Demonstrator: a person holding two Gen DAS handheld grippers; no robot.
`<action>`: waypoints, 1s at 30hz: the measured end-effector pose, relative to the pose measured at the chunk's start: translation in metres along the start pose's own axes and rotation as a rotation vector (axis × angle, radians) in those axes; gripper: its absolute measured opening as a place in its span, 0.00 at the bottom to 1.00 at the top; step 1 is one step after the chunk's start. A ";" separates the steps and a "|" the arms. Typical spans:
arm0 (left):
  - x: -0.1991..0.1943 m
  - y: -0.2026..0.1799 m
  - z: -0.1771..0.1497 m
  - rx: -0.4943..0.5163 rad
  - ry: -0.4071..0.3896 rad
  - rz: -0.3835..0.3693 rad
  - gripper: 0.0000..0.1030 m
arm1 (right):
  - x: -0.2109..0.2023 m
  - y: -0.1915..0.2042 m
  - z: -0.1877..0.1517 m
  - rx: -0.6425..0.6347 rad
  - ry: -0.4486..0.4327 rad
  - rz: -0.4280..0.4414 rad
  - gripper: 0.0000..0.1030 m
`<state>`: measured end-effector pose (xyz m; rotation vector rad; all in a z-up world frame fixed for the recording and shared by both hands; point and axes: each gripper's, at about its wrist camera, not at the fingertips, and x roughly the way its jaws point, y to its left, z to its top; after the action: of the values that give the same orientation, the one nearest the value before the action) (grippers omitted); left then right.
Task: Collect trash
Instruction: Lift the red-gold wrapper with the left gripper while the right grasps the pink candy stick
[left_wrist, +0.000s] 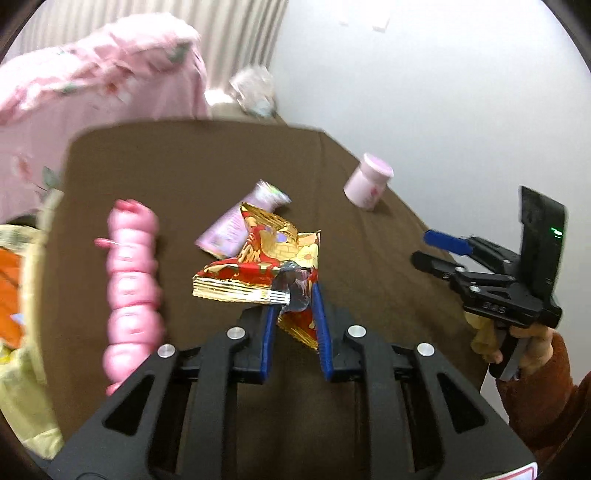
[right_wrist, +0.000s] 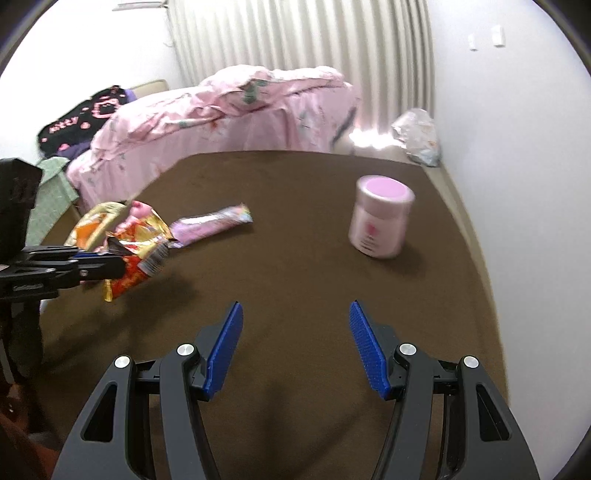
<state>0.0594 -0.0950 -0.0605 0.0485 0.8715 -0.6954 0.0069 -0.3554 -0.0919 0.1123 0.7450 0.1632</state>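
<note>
Left wrist view: left gripper, bottom centre, is clamped on a crumpled corner of the red-and-gold snack wrapper; the rest of the wrapper sticks out toward mid-frame over the brown table. Behind it lies a lilac tube; a pink segmented toy runs down the left; a pink jar stands upper right. At far left, a yellowish bag with orange contents, possibly the trash bag.

Risk: the hold is only on a thin foil edge, so the wrapper may slip or tear if swung quickly.

Right wrist view: right gripper is spread wide with nothing between its pads, over bare table. Wrapper at left edge, jar upper right, tube between.

Only this view shows the pink-covered bed in full; only the left view shows the bag and the person's hand on the right tool.
</note>
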 end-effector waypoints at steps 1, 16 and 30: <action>-0.009 0.000 0.000 0.004 -0.026 0.022 0.18 | 0.008 0.007 0.006 -0.005 0.008 0.019 0.55; -0.041 0.064 -0.007 -0.183 -0.097 0.190 0.18 | 0.116 0.120 0.065 -0.188 0.104 0.009 0.55; -0.039 0.060 -0.010 -0.201 -0.112 0.139 0.19 | 0.077 0.042 0.043 -0.083 0.135 -0.068 0.55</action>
<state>0.0704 -0.0234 -0.0527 -0.1076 0.8186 -0.4737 0.0872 -0.3013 -0.1052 -0.0031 0.8739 0.1378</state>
